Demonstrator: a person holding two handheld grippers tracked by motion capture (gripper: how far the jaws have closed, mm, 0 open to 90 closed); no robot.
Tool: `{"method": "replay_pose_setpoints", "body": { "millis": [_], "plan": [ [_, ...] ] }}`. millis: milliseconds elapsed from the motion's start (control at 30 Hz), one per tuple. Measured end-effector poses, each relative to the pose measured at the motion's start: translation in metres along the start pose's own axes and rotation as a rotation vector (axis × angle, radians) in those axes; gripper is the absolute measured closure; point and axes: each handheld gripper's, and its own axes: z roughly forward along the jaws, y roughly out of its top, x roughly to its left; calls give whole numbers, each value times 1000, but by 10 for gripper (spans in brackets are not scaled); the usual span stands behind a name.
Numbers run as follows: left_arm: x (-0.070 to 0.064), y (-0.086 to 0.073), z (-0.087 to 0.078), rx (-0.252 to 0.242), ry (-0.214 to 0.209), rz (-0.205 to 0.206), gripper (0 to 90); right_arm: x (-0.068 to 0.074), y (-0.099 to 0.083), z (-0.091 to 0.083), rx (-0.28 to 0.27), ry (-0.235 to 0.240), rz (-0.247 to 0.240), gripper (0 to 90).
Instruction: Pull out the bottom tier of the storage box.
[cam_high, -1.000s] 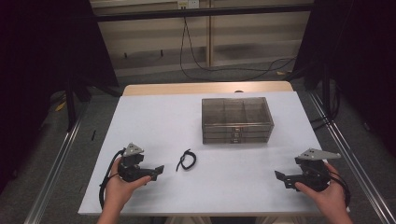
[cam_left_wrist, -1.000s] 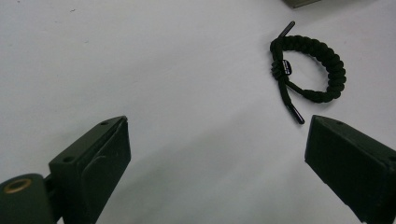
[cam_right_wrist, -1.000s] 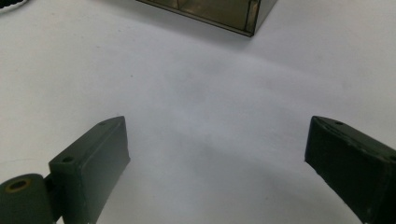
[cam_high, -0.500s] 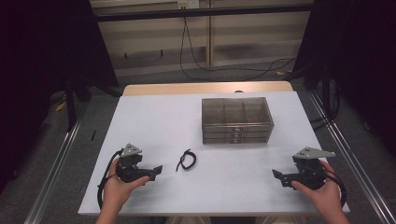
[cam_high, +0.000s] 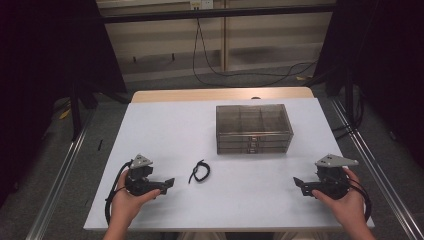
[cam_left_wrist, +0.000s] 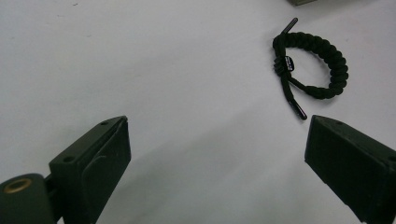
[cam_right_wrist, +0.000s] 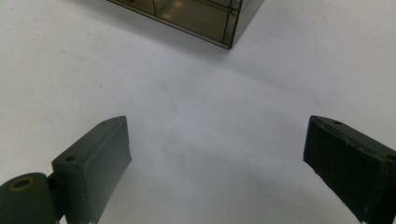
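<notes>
Two grippers, left (cam_high: 169, 183) and right (cam_high: 298, 183), rest low, jaws apart.

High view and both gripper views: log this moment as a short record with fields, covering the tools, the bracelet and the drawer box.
surface: white table
left tool: jaws wide open, holding nothing, low over the table's near left part
right tool: jaws wide open, holding nothing, low over the near right part
black braided cord bracelet: lies flat on the table, just ahead of the left tool, untouched
smoky transparent plastic drawer box: stands toward the far side, drawers shut as far as can be seen
contact: neither tool touches the bracelet or the box
</notes>
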Motion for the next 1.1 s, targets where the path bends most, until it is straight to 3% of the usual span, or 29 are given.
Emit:
{"method": "replay_pose_setpoints", "body": {
  "millis": [733,1100],
  "plan": [
    [1,-3,3,18,1,-5,70,13,13,6,4,-118,-201,84],
    [1,-3,3,22,4,-4,69,16,16,8,17,-159,-271,87]
  ]
}}
